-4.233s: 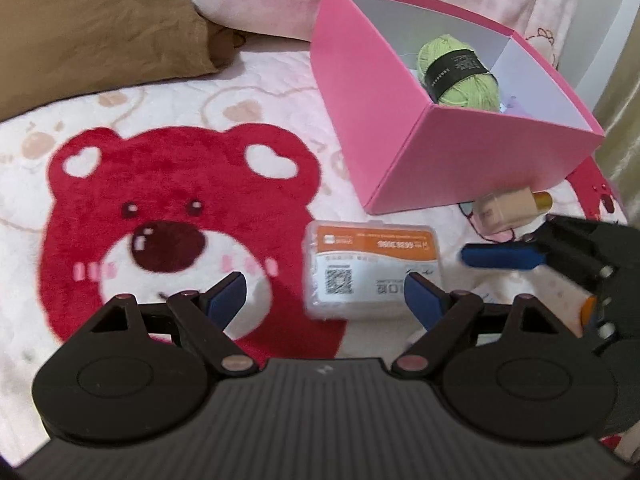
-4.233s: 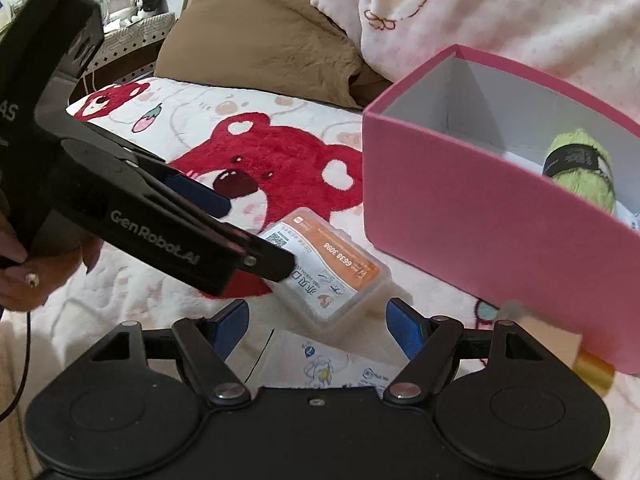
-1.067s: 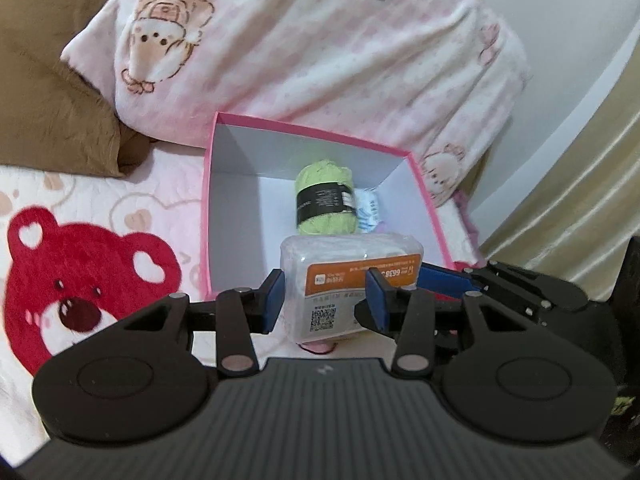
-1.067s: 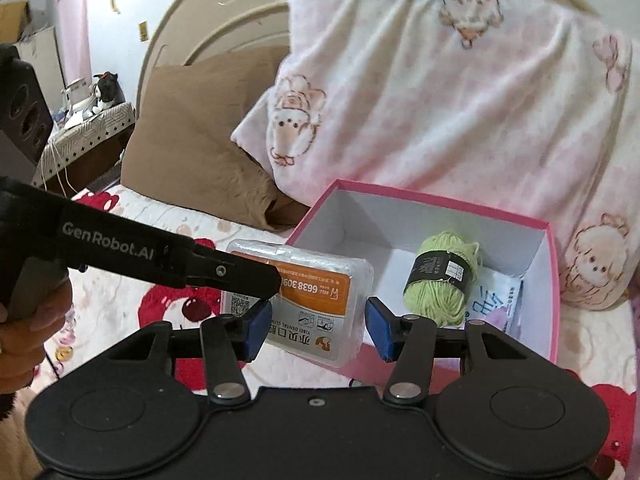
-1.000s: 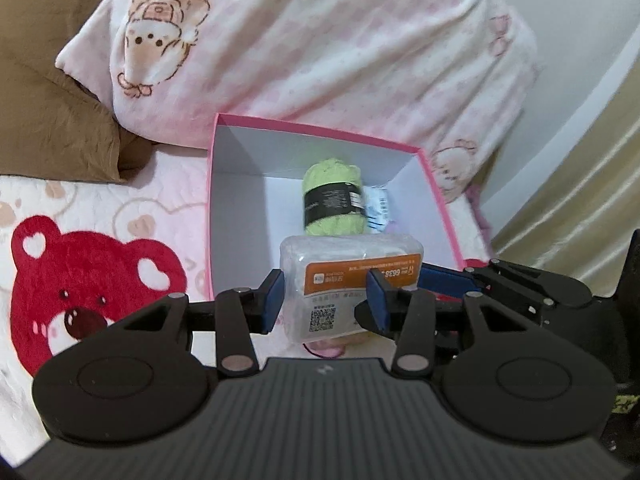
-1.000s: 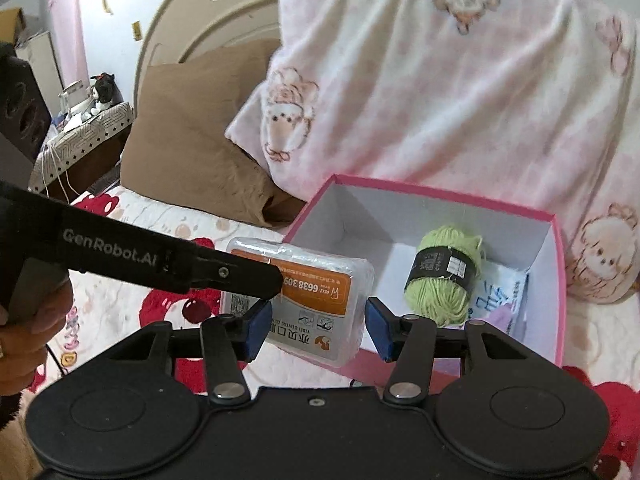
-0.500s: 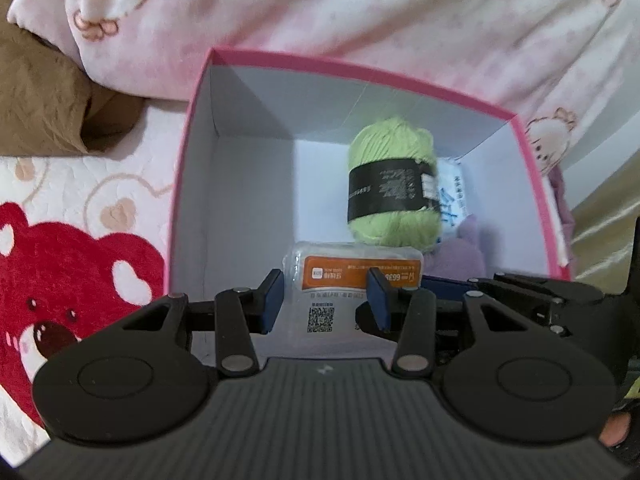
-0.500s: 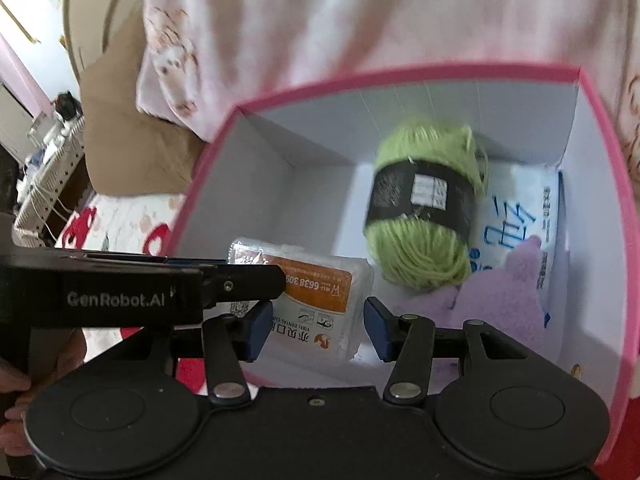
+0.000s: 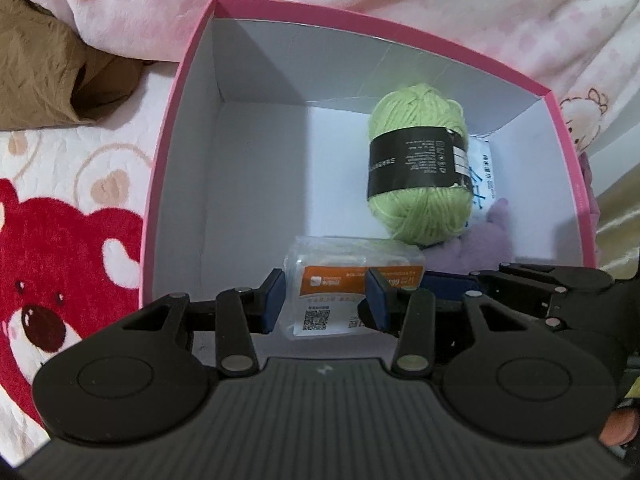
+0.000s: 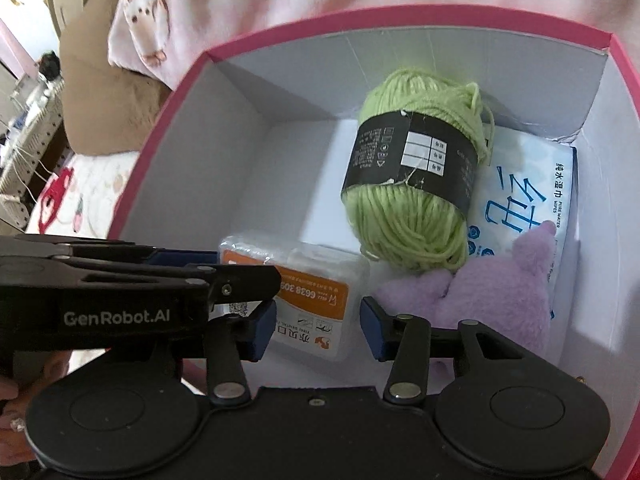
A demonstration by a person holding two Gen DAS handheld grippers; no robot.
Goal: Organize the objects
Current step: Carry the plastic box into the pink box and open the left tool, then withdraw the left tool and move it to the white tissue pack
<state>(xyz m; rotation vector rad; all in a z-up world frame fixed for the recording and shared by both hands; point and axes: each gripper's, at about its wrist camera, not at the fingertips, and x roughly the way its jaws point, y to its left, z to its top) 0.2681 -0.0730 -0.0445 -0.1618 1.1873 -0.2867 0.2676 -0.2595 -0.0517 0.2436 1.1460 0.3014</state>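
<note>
Holding the clear plastic box [image 9: 354, 280] with the orange label inside the pink box [image 9: 168, 152], low near its white floor, just in front of the green yarn ball [image 9: 418, 168]. Left gripper [image 9: 326, 300] closing its jaws partway onto the plastic box's near end; right gripper [image 10: 318, 328] doing likewise from the other side, though actual pad contact is hard to tell. Lying beside the yarn: a purple plush [image 10: 492, 292] and a wipes pack [image 10: 524, 200].
</note>
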